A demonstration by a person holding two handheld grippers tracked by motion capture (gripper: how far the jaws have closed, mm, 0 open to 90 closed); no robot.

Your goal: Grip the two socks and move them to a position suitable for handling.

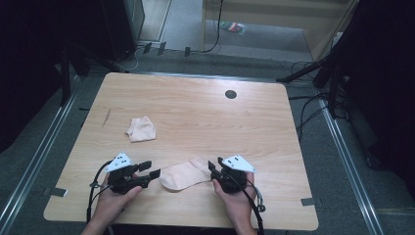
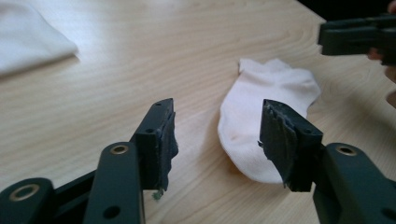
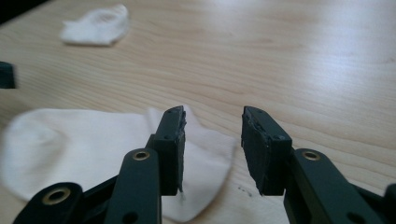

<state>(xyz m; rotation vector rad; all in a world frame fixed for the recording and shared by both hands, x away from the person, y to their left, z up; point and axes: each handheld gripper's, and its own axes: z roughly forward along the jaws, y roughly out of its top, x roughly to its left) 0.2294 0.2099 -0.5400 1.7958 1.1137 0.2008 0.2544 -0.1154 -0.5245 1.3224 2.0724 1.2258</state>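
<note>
Both hands sit at the table's near edge, the left gripper and right gripper flanking a flat pale sock, jaws parted and empty, apparently poised to take an end each. Farther up the wooden table lies a folded sock.

Your table is pale wood with a fine streaky grain, and a small dark round spot sits near its far edge. The flat sock between your hands reads pale peach from the high view and plain white up close, with no pattern. The crumpled sock farther off is the same pale tone. Your left gripper and right gripper are black, each topped by a light grey plate, with brass-coloured rings at the jaw pivots. The floor around is grey.
</note>
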